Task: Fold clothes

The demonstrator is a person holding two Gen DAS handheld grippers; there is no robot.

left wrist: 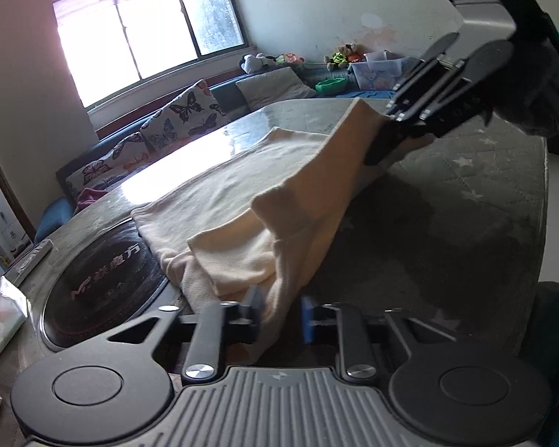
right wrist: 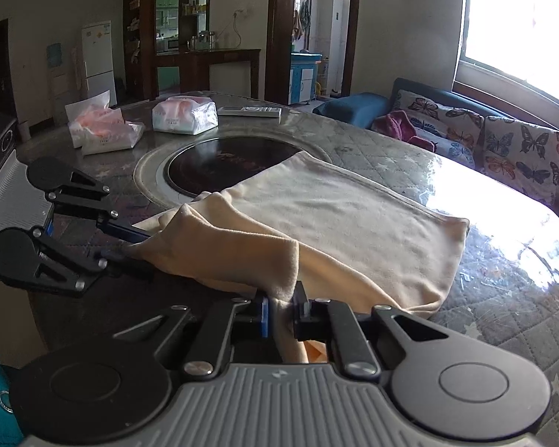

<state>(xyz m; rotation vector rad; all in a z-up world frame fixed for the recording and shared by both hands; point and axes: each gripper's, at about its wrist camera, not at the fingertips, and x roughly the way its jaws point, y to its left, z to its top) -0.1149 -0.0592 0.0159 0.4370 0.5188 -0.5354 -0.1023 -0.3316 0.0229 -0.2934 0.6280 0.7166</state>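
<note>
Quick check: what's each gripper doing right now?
Left gripper: closed on the near edge of the cream garment.
Right gripper: closed on the same garment's edge.

Cream garment (right wrist: pixel 339 216) (plain); grey star-quilted table cover (right wrist: pixel 503 320); butterfly-print cushions (right wrist: pixel 518 149).

A cream garment (right wrist: pixel 339 216) lies on a quilted table (right wrist: pixel 503 320). The right gripper (right wrist: pixel 281 314) pinches its near edge; the left gripper (right wrist: pixel 141 249) clamps another fold at left, lifting it.
</note>
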